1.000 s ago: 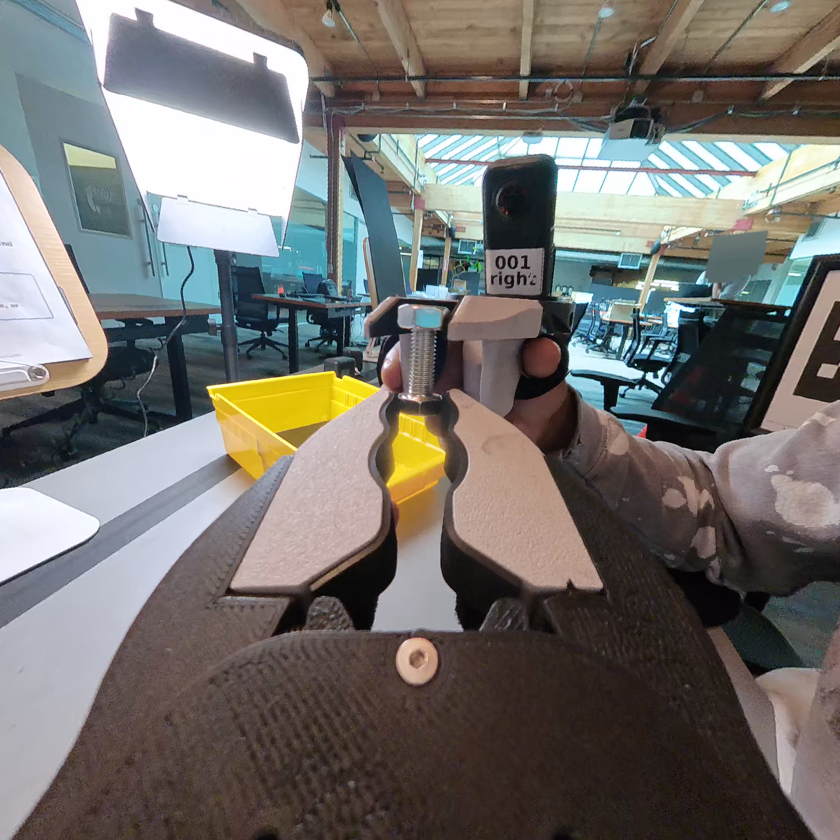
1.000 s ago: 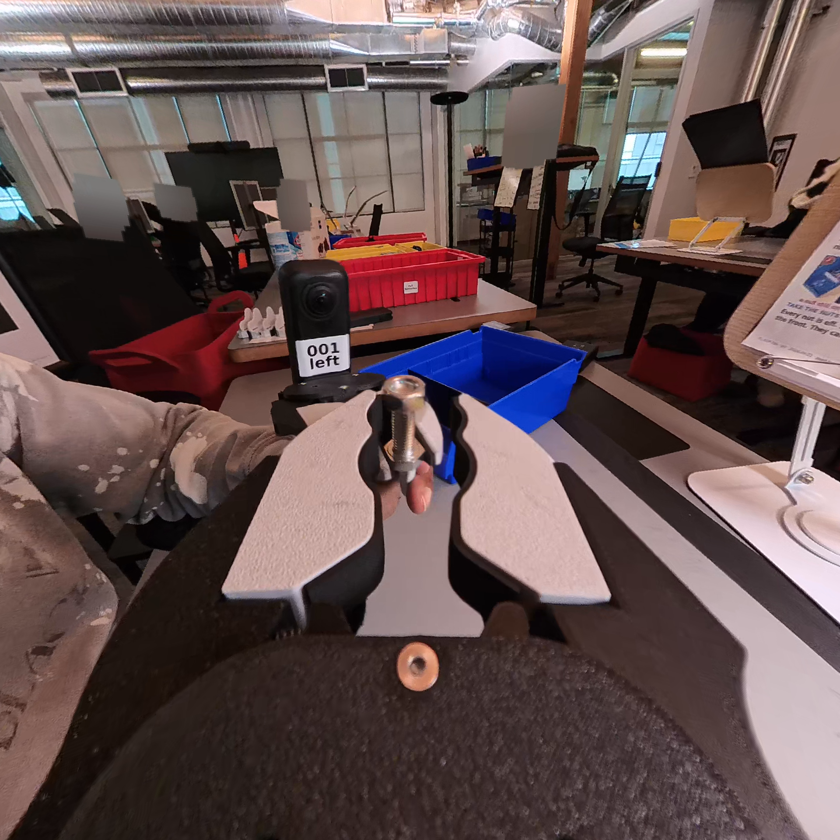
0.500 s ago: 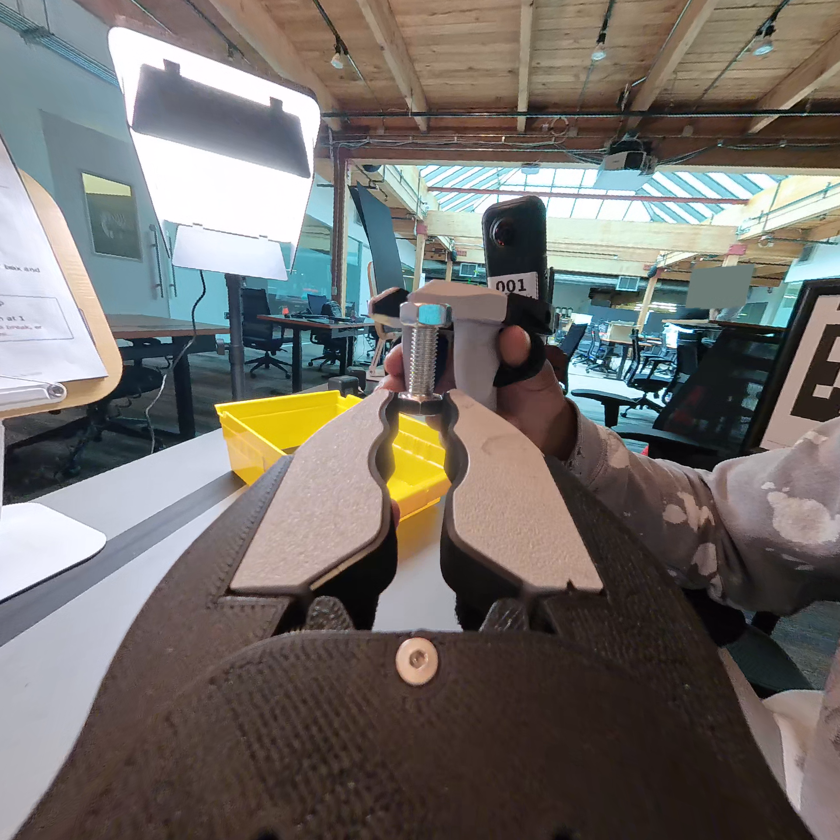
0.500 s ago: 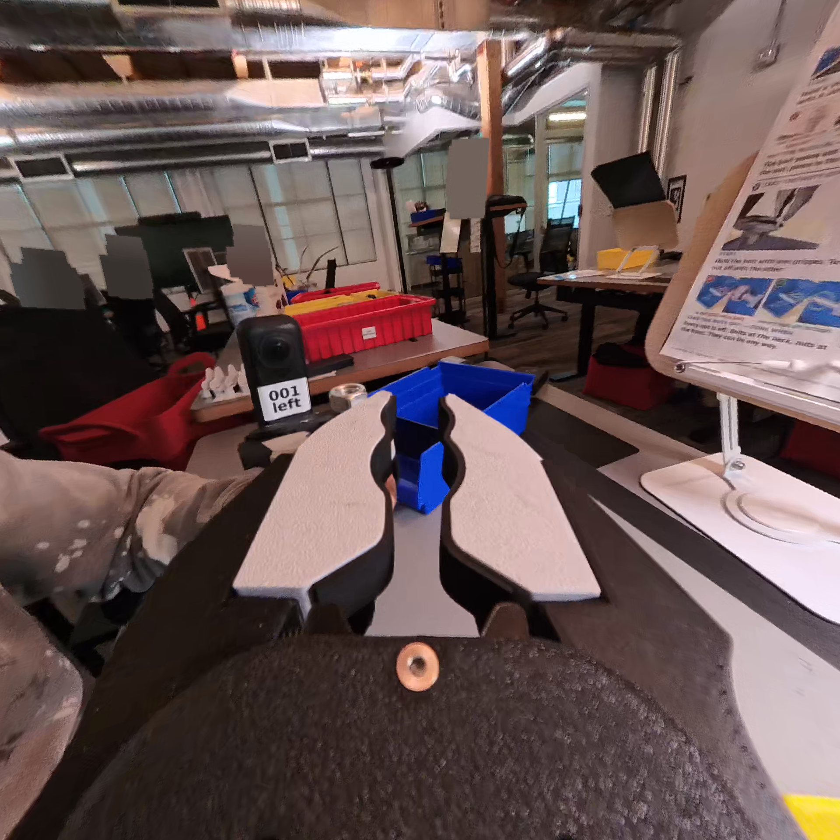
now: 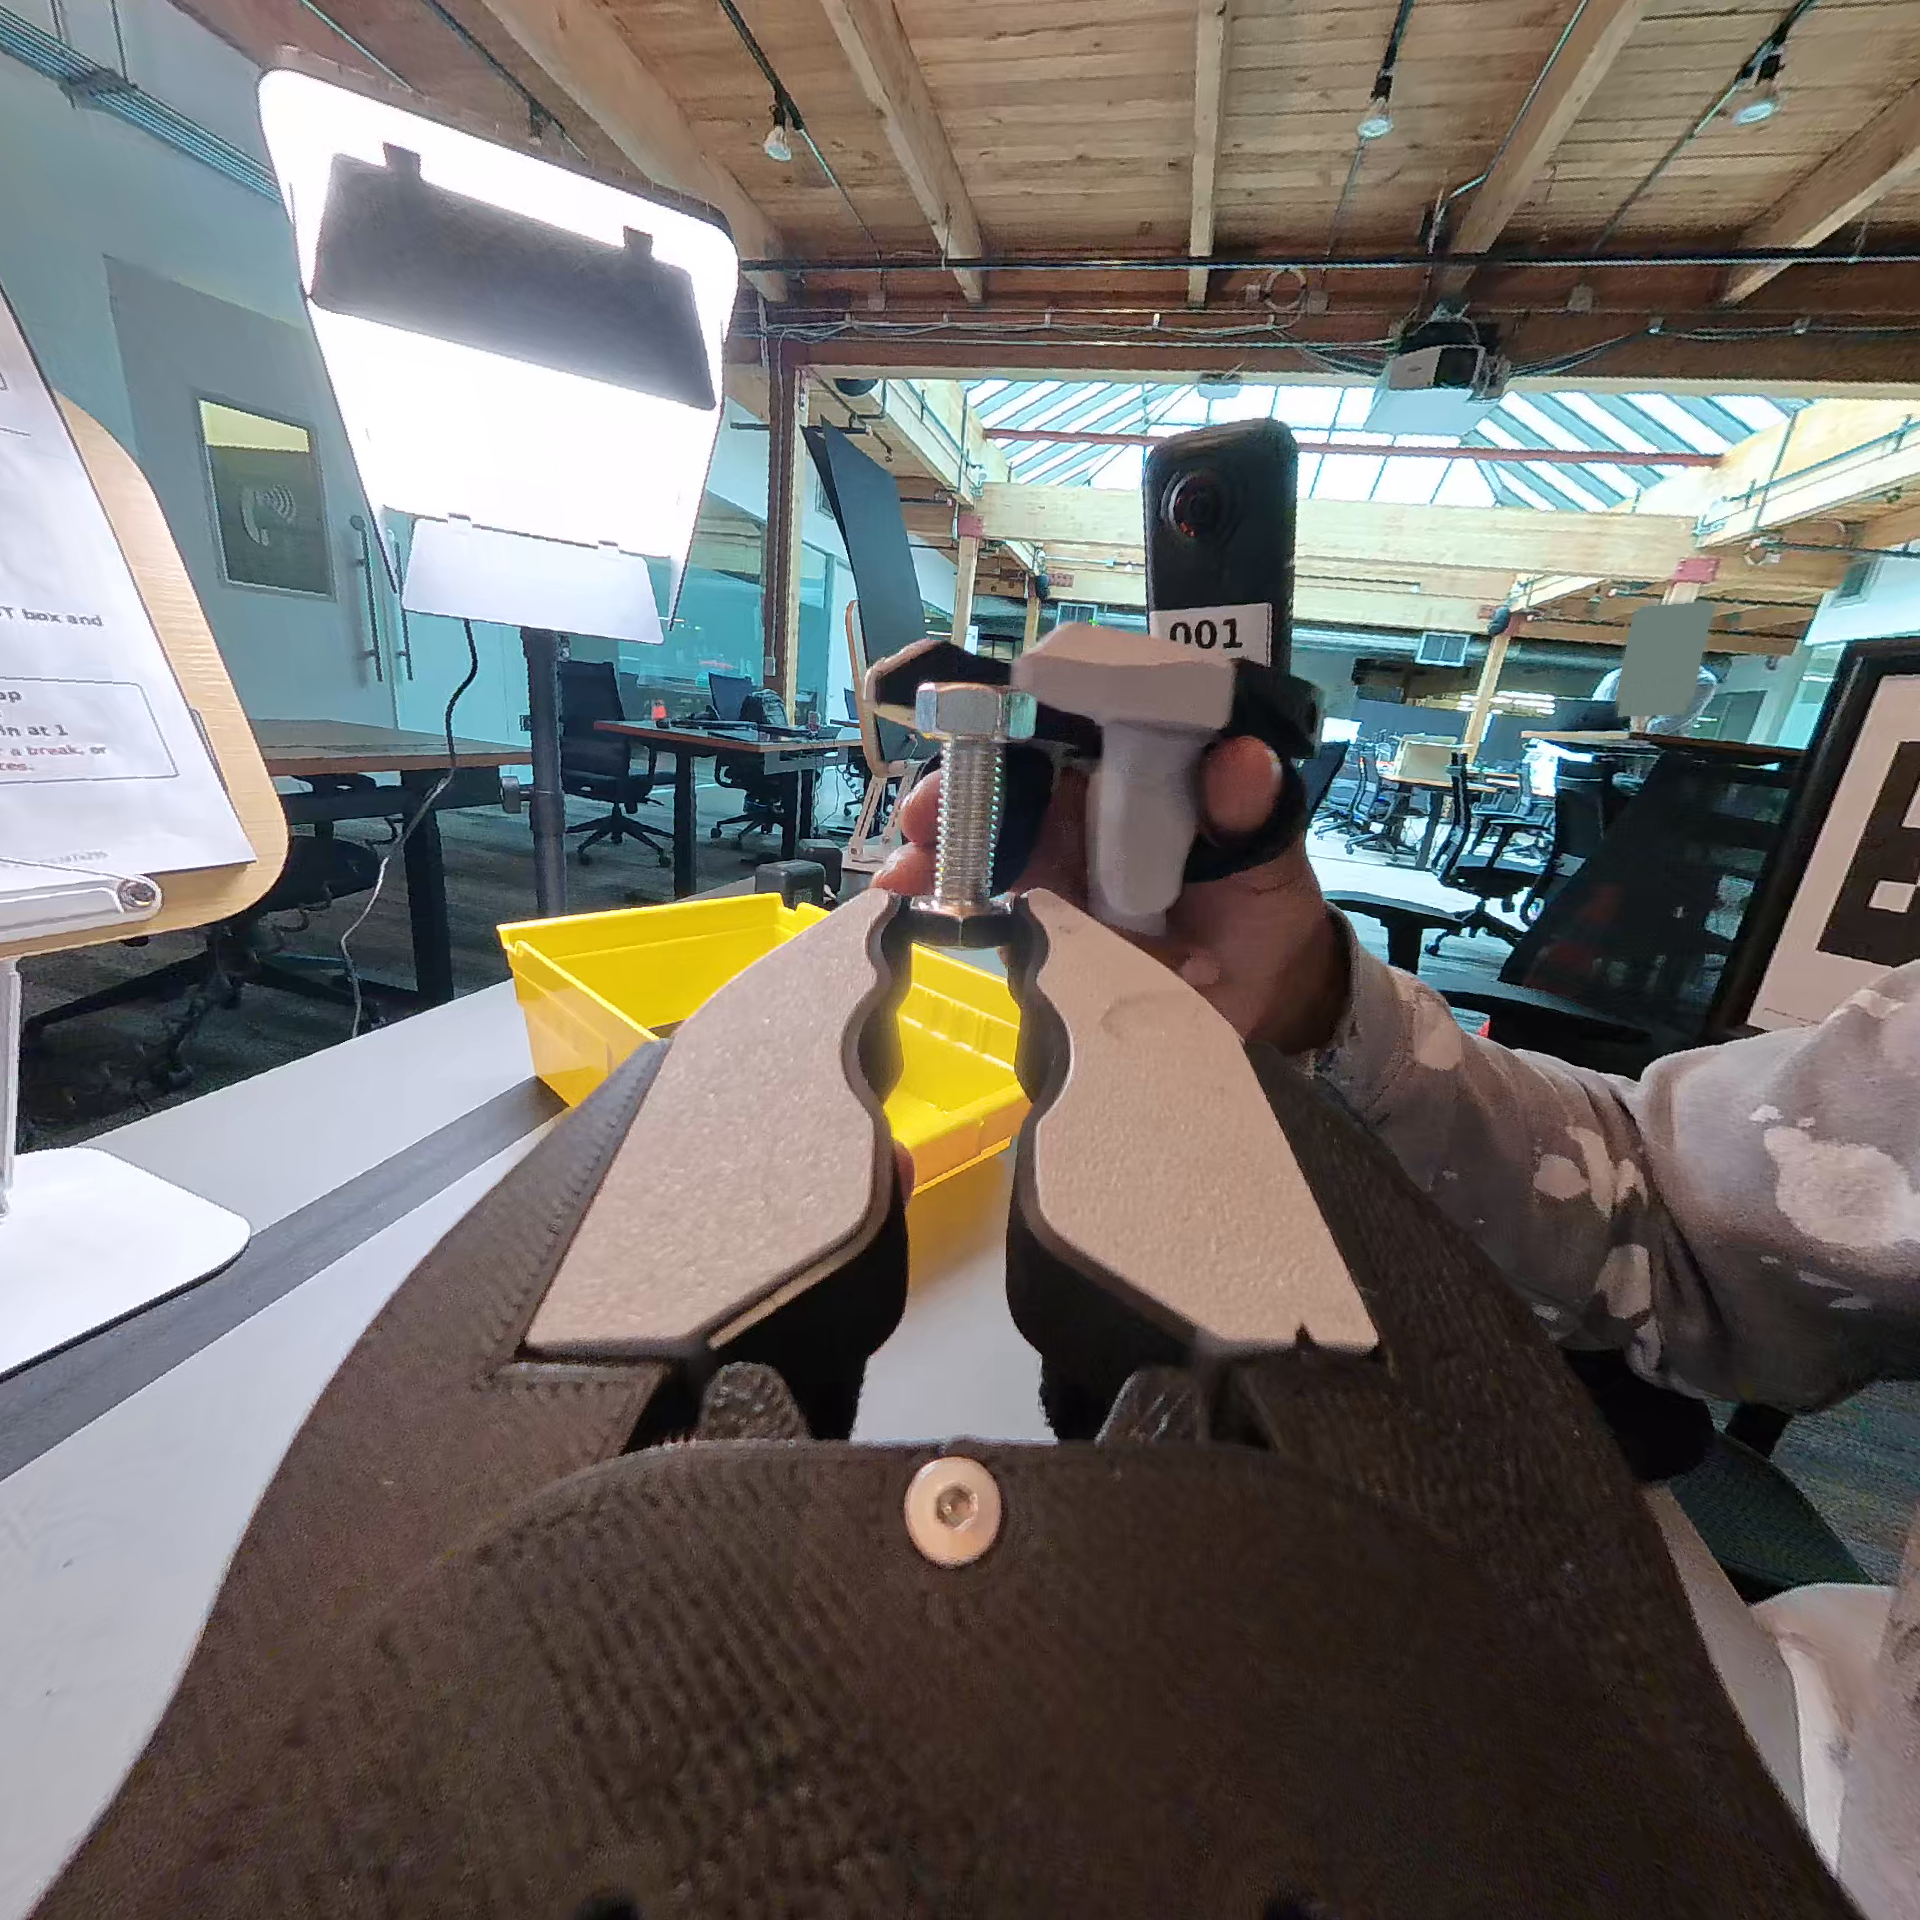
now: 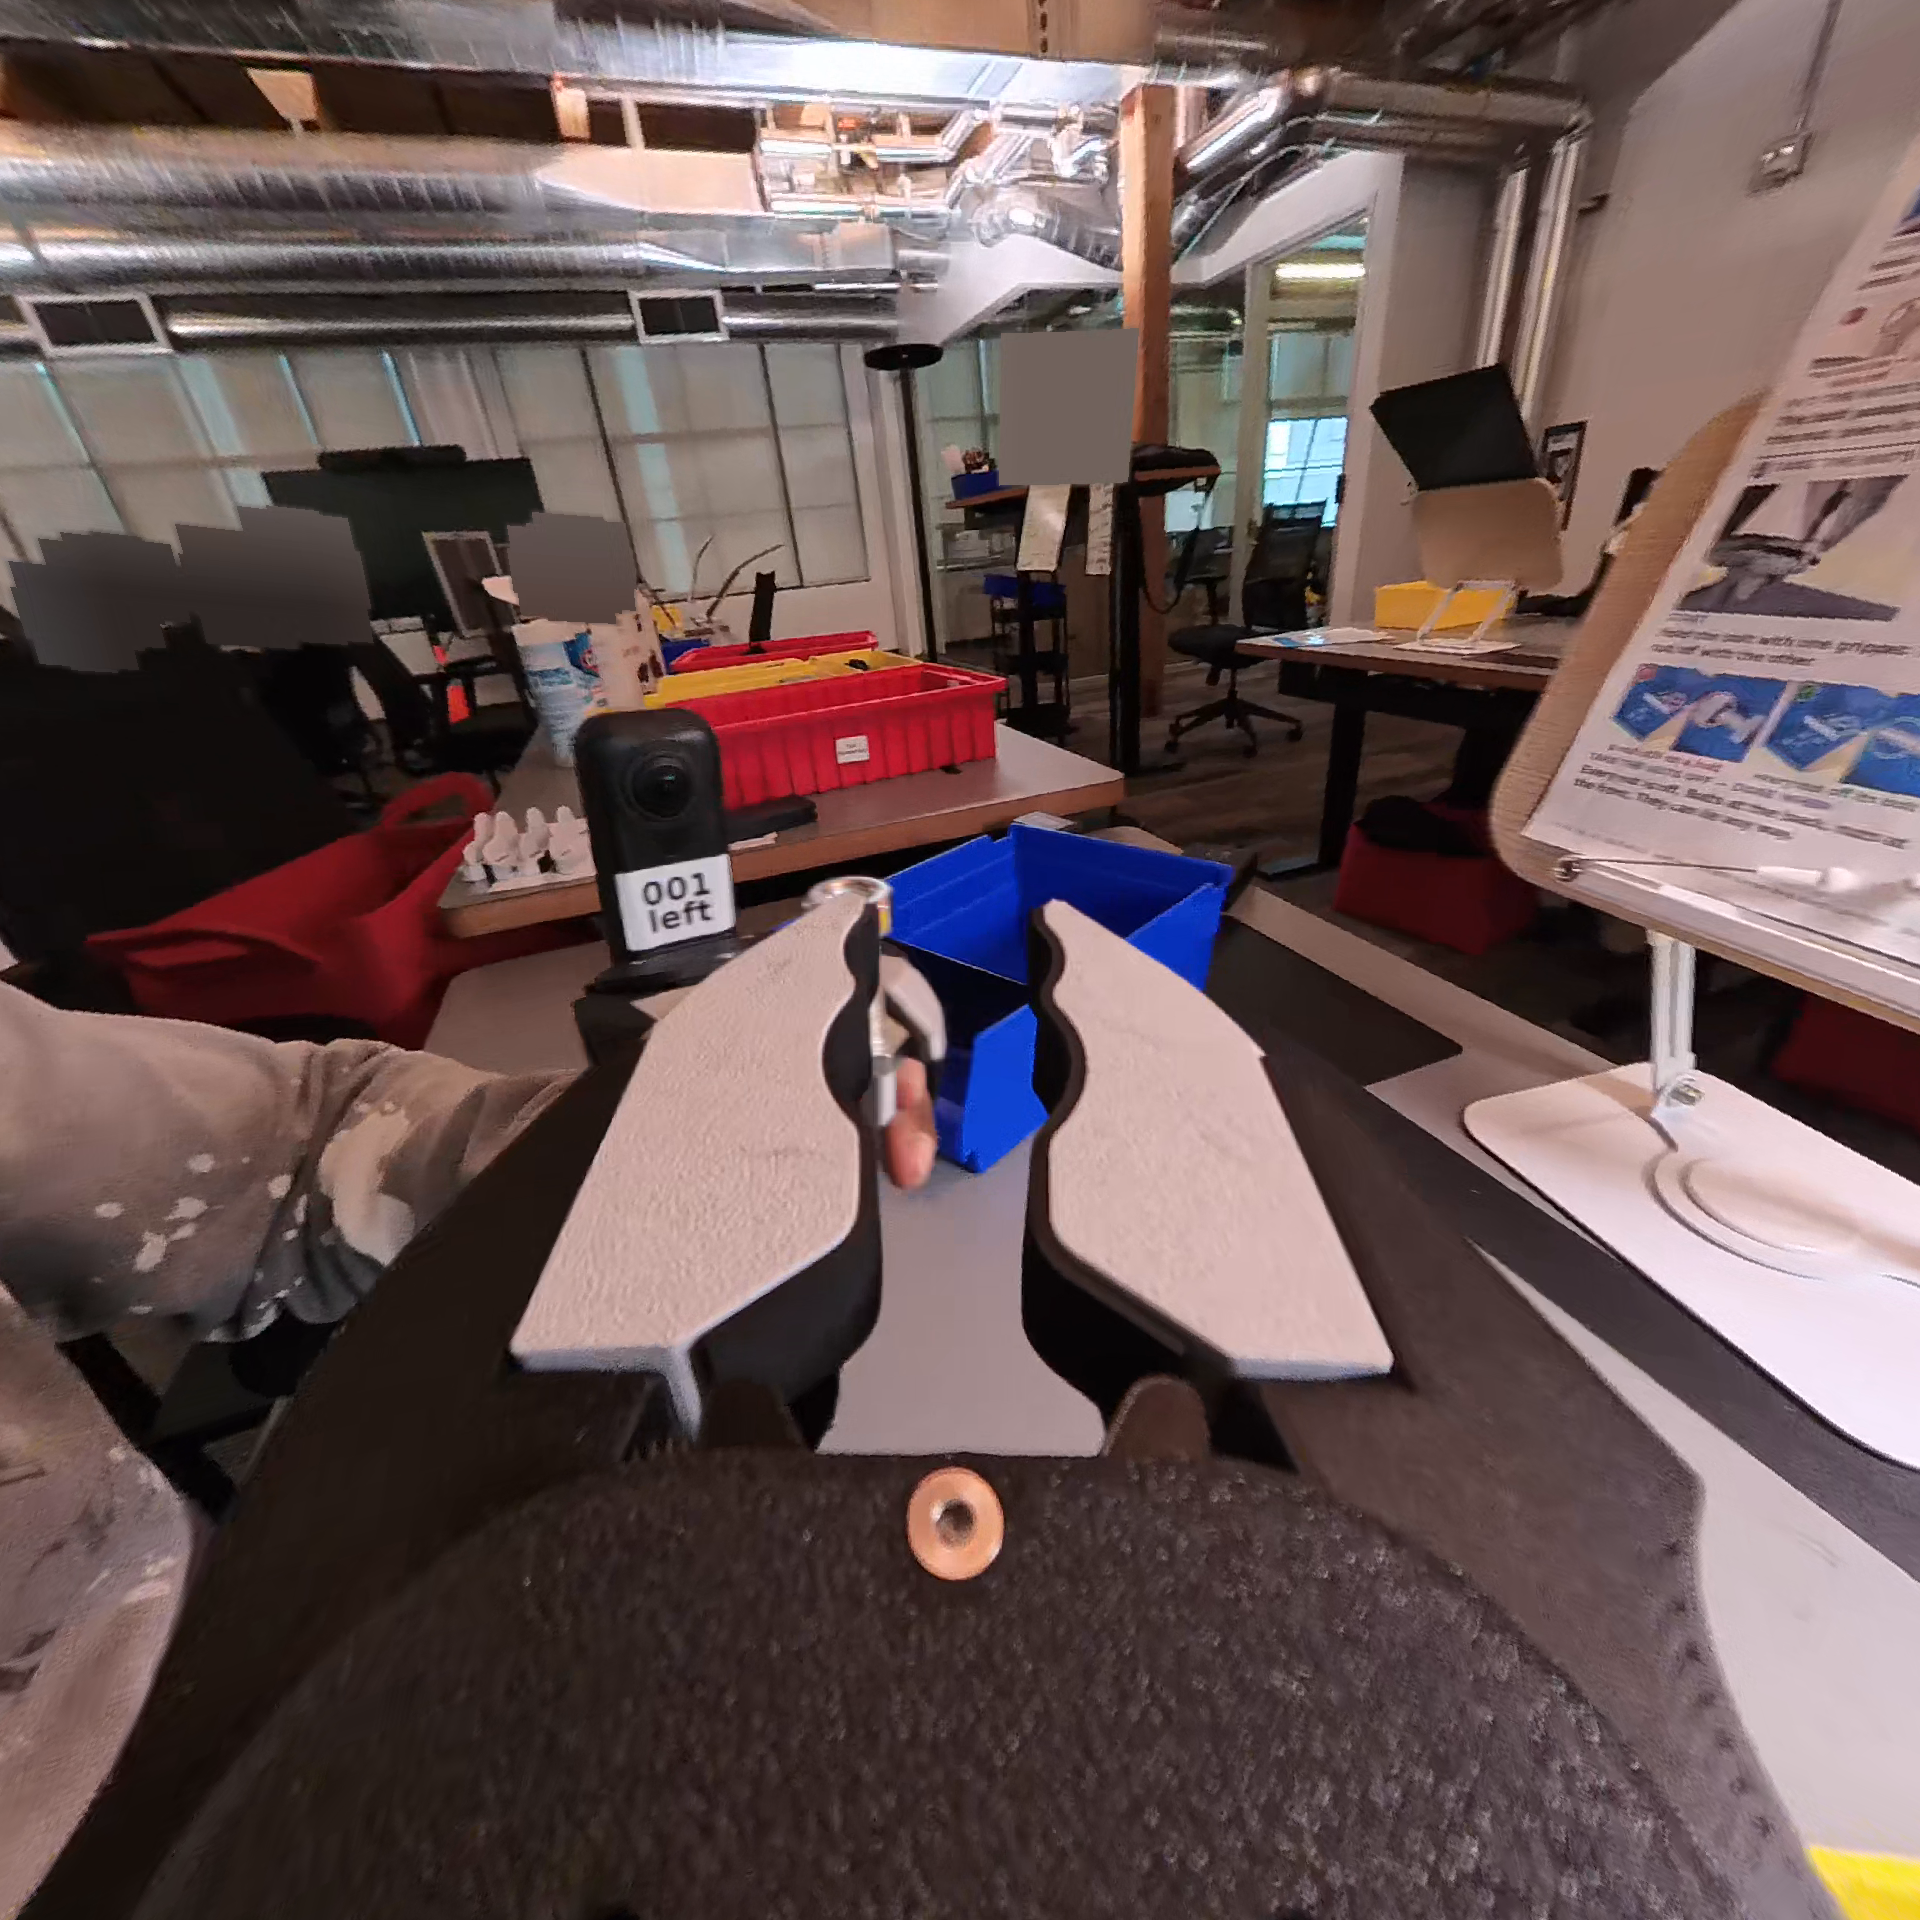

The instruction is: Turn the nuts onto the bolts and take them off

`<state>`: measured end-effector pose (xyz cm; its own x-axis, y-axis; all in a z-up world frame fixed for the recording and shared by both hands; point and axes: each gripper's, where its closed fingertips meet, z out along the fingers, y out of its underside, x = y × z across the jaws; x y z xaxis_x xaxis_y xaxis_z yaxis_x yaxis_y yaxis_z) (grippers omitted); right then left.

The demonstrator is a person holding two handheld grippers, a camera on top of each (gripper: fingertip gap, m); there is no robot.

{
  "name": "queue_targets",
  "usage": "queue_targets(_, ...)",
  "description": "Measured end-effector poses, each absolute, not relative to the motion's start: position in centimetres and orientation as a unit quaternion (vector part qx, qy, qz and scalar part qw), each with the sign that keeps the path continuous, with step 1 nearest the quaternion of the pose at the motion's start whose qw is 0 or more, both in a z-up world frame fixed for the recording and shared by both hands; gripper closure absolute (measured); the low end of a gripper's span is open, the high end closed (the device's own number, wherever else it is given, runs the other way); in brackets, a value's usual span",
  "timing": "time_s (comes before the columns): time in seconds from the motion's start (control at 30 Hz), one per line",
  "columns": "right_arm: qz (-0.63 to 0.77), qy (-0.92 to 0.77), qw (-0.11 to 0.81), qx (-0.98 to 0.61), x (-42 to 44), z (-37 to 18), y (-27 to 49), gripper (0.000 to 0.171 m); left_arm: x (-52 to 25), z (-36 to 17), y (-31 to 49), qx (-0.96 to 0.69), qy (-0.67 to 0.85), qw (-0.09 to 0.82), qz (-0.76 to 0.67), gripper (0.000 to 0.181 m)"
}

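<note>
My left gripper (image 5: 958, 925), with rough grey textured fingers (image 5: 748, 1122), clamps the hexagonal steel nut (image 5: 954, 921) at its tips. The shiny threaded steel bolt (image 5: 966, 810) stands upright in this nut, head on top. My right gripper (image 6: 956, 925) is parted and grasps nothing. The smooth yellow plastic bin (image 5: 644, 977) sits behind, on the grey table (image 5: 312, 1122).

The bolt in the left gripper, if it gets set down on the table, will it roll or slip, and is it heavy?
The bolt looks like solid metal, so probably stiff and heavy for its size. Its round threaded shank would likely roll on the table, though the hex head should stop it quickly. The left gripper pinches only the nut at its lower end, so it may pivot if bumped.
</note>
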<state>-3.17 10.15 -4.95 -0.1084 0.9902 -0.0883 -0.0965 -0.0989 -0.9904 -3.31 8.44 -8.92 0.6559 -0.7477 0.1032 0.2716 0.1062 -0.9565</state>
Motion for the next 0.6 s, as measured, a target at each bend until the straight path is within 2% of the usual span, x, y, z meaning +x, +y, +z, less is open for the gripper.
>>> queue_targets(0.07, 0.576, -0.493, 0.460, -0.462, -3.8, -5.3, 8.9, 0.139, -3.1, -9.1, 8.5, -0.567, 0.212, 0.711, -0.358, 0.163)
queue_targets(0.17, 0.566, -0.499, 0.468, -0.460, -4.1, -5.7, 8.8, 0.139, -3.1, -9.0, 8.3, -0.564, 0.211, 0.711, -0.363, 0.163)
queue_targets(0.23, 0.565, -0.471, 0.474, -0.483, -3.7, -5.5, 10.3, 0.154, -3.4, -8.6, 8.2, -0.558, 0.209, 0.715, -0.367, 0.163)
queue_targets(0.27, 0.565, -0.462, 0.481, -0.485, -3.4, -5.3, 10.8, 0.155, -3.5, -8.5, 8.2, -0.557, 0.210, 0.717, -0.363, 0.163)
queue_targets(0.47, 0.575, -0.493, 0.465, -0.458, -3.8, -5.1, 8.7, 0.140, -3.3, -9.0, 8.5, -0.566, 0.208, 0.711, -0.363, 0.163)
queue_targets(0.6, 0.563, -0.511, 0.459, -0.461, -4.3, -5.7, 7.9, 0.138, -2.8, -9.3, 8.4, -0.568, 0.217, 0.708, -0.360, 0.163)
